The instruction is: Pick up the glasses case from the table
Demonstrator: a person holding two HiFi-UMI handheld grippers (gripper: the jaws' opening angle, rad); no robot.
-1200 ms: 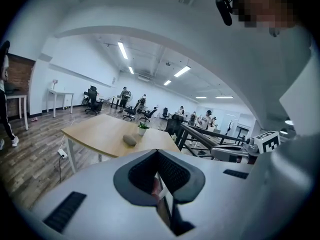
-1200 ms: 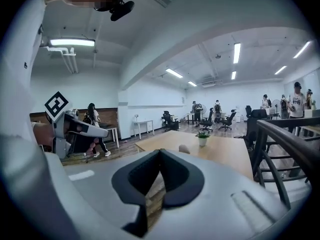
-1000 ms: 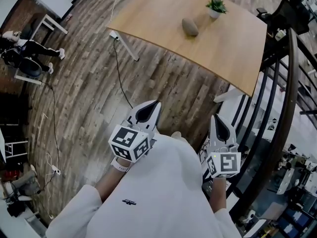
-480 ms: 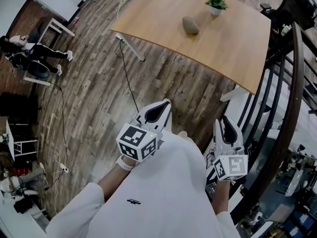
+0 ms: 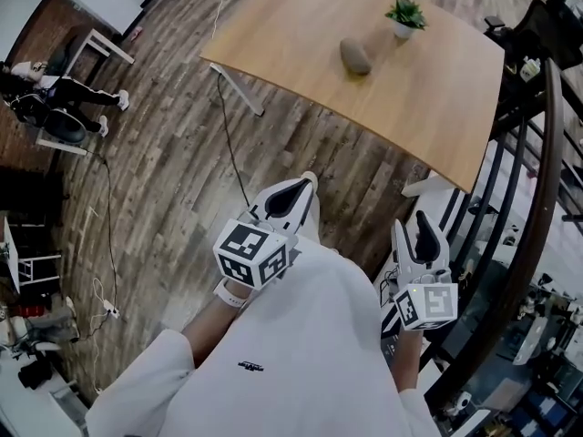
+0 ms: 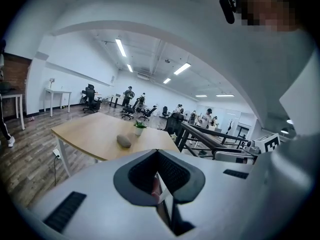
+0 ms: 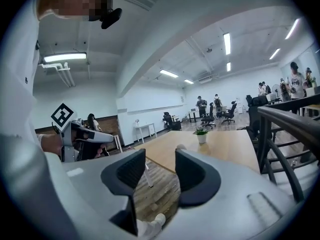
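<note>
Here, seen from my head camera, both grippers are held low in front of my white-sleeved torso, above a wood-plank floor (image 5: 173,162). The left gripper (image 5: 306,182) reaches out from my left forearm and points ahead and slightly downward toward the table (image 5: 437,98), its marker cube facing up. In the left gripper view its two dark pads sit pressed together with nothing between them.

The right gripper (image 5: 422,217) is held close by my right side, next to a dark railing (image 5: 533,198), and also aims at the table, nearly level. Its jaws stand apart and have just been opening; only floor and table edge show through the gap.

The glasses case (image 5: 355,55), a grey-brown oval, lies flat on the light wooden tabletop, well apart from both grippers. A small potted plant (image 5: 405,14) stands near it, farther from me.
</note>
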